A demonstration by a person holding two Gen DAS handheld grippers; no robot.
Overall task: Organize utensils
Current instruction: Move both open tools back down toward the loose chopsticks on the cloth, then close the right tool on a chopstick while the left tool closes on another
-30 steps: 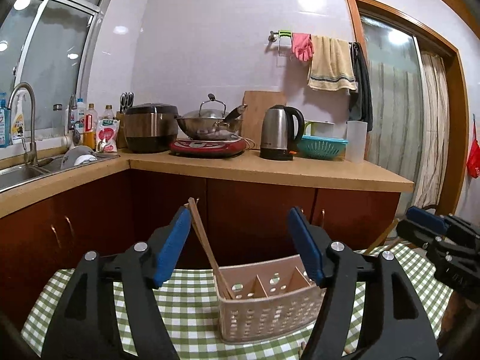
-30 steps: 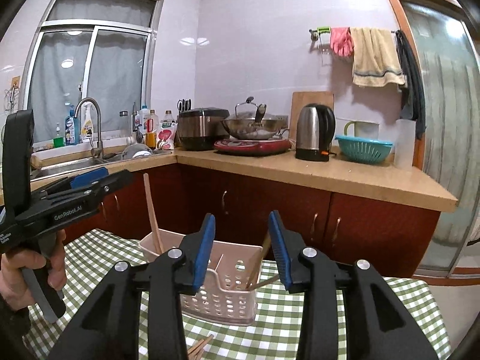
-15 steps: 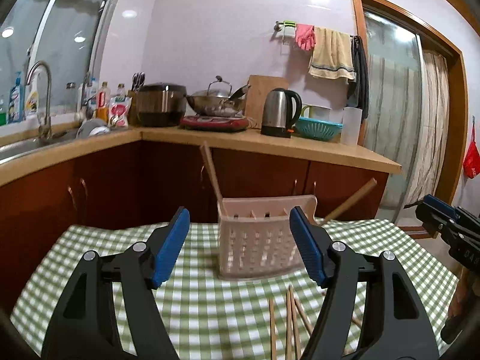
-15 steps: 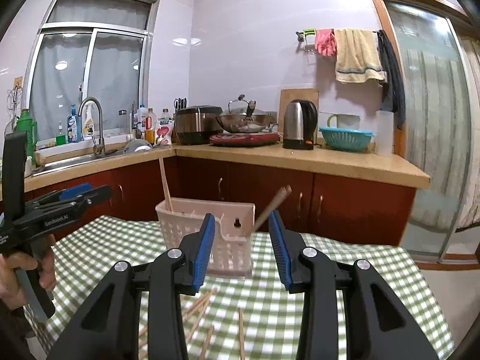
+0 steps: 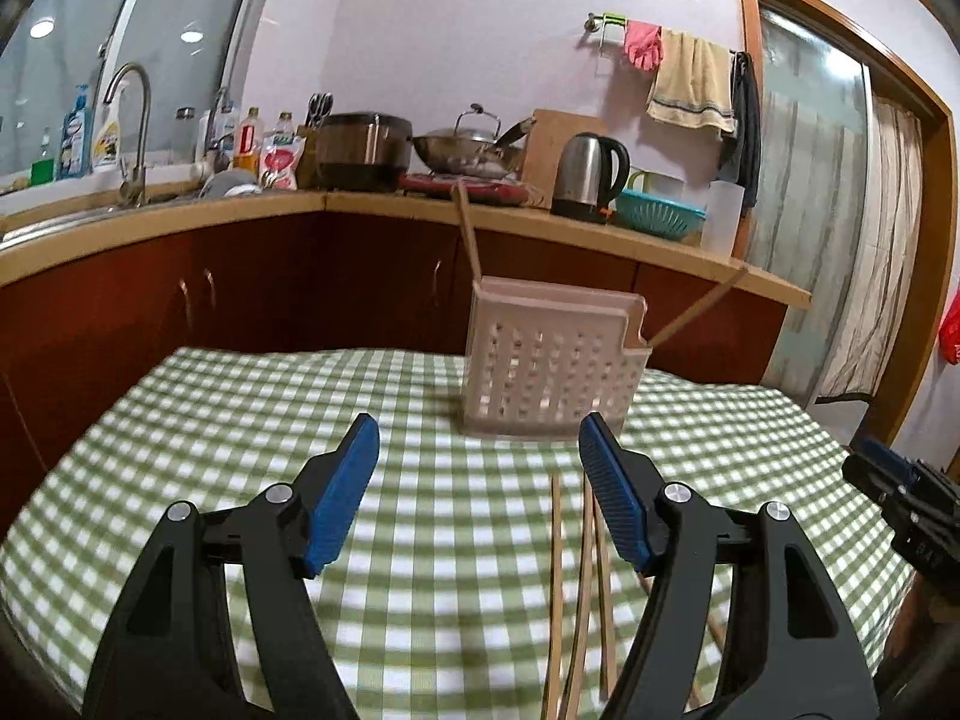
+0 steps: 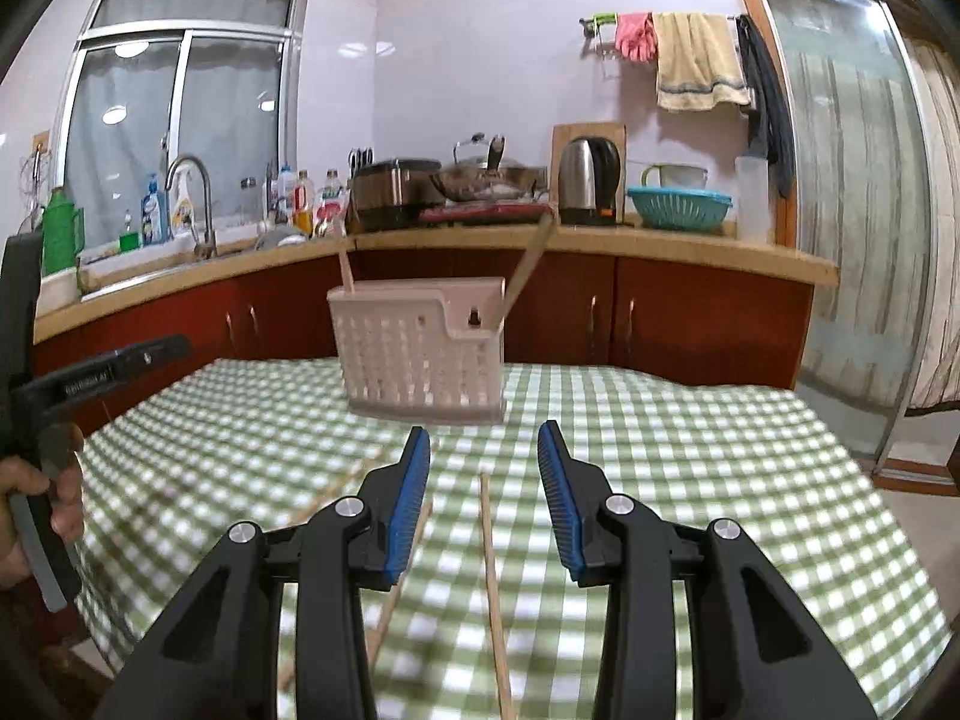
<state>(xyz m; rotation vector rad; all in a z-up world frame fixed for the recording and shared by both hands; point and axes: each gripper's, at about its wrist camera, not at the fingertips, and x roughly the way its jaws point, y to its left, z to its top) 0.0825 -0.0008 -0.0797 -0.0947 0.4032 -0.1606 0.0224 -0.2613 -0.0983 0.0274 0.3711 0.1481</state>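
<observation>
The loose chopsticks (image 6: 493,588) lie flat on the checked tablecloth (image 6: 690,480), on the near side of the white slotted utensil basket (image 6: 420,354), which stands upright farther back and already has two sticks leaning out of it, one at each end. Seen from the right gripper (image 6: 483,495), one stick runs lengthwise almost straight toward the basket, its far tip just below and between the blue pads; others angle off to the left of it. From the left gripper (image 5: 480,480), a small bundle (image 5: 579,594) lies under its right-hand finger, long axes also pointing at the basket. Both pairs of jaws stand apart with nothing between them, the left wider. The right hand looks better lined up; because the stick lies along the tongs' own line, a turn of the wrist would probably be needed to pinch across it.
</observation>
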